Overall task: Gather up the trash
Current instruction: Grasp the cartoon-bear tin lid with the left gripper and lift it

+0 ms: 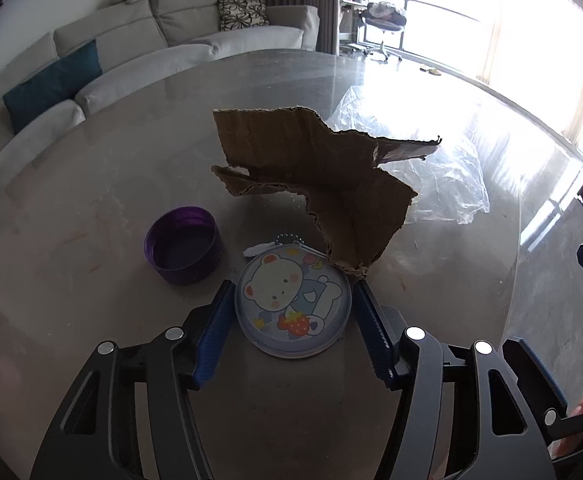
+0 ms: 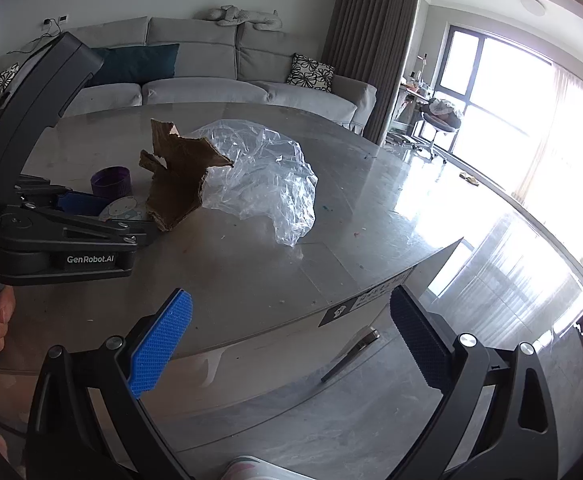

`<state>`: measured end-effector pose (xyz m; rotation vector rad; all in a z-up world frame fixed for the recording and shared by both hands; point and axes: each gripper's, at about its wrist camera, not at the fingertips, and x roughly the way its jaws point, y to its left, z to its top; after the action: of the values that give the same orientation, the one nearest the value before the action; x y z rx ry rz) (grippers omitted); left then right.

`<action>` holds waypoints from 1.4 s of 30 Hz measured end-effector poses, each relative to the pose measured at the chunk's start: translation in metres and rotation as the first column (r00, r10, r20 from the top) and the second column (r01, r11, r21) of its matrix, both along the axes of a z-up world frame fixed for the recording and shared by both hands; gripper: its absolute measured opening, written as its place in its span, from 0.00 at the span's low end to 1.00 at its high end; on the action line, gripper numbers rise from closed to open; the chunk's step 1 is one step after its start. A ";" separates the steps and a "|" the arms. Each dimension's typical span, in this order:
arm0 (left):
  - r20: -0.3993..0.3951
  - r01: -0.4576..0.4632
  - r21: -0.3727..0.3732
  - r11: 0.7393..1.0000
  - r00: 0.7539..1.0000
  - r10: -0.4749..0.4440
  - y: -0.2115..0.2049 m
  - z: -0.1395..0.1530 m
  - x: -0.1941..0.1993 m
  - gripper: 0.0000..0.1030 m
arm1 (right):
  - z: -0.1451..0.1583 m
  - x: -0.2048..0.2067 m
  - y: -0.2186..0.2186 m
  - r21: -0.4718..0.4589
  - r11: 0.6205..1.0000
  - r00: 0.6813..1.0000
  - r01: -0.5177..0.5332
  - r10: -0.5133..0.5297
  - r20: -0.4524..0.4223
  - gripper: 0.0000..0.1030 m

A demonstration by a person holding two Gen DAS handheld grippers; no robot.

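Bear-print round lid [image 1: 292, 305] flat on table [image 1: 91, 200], clamped between left gripper [image 1: 292, 292] fingers; right fingers apart.

A grey sofa [image 2: 211, 76] runs behind the table [image 2: 251, 264], carrying a teal cushion [image 2: 139, 62] at 11 o'clock and a flower-patterned cushion [image 2: 310, 73] at 12. Brown curtains [image 2: 367, 40] hang by the bright window [image 2: 491, 80] at 2 o'clock.

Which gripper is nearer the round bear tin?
Left. The left gripper straddles the round bear tin, a blue pad at each side. The right gripper hangs open off the table's edge, well away.
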<state>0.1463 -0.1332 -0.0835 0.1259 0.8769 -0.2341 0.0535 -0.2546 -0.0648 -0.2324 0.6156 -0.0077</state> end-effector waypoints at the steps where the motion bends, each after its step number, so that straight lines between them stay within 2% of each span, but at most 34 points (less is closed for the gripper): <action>1: -0.002 -0.001 0.000 1.000 1.000 0.001 -0.001 0.000 0.001 0.56 | 0.001 -0.001 0.000 0.004 1.000 1.000 0.001 -0.001 0.001 0.96; 8: -0.014 0.021 -0.016 1.000 1.000 -0.021 0.002 0.003 -0.013 0.55 | 0.007 -0.004 0.001 -0.002 1.000 1.000 -0.011 0.011 0.013 0.96; 15: 0.043 0.031 0.009 0.999 0.999 -0.031 0.012 0.021 -0.034 0.55 | 0.011 0.003 0.008 0.028 0.999 0.999 -0.027 0.026 0.027 0.96; 23: 0.085 0.012 0.038 0.999 0.996 -0.015 0.028 0.042 -0.032 0.55 | 0.019 0.030 0.019 0.044 0.998 0.997 -0.042 0.039 0.067 0.96; 31: 0.117 0.021 0.040 0.999 0.993 -0.026 0.019 0.051 -0.029 0.55 | 0.020 0.069 0.000 0.092 0.995 0.997 -0.024 0.018 0.073 0.96; 37: 0.121 0.033 0.050 0.998 0.992 -0.039 0.009 0.048 -0.026 0.55 | 0.008 0.108 -0.014 0.166 0.985 0.999 -0.043 0.047 -0.016 0.95; 38: 0.117 0.036 0.049 0.998 0.992 -0.041 0.009 0.048 -0.025 0.55 | 0.006 0.111 -0.014 0.188 0.981 0.998 -0.053 0.059 -0.030 0.82; 39: 0.116 0.037 0.049 0.998 0.992 -0.042 0.008 0.048 -0.025 0.55 | 0.002 0.113 -0.013 0.188 0.981 0.996 -0.053 0.064 -0.054 0.56; 41: 0.118 0.038 0.054 0.998 0.992 -0.044 0.008 0.049 -0.025 0.55 | -0.004 0.114 -0.008 0.181 0.981 0.992 -0.062 0.080 -0.095 0.40; 42: 0.118 0.038 0.053 0.998 0.992 -0.044 0.008 0.049 -0.024 0.55 | -0.005 0.112 -0.007 0.185 0.980 0.991 -0.071 0.091 -0.098 0.28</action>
<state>0.1220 -0.1249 -0.0344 0.2033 0.7625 -0.2405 0.1656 -0.2613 -0.0700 -0.0817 0.7081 0.1397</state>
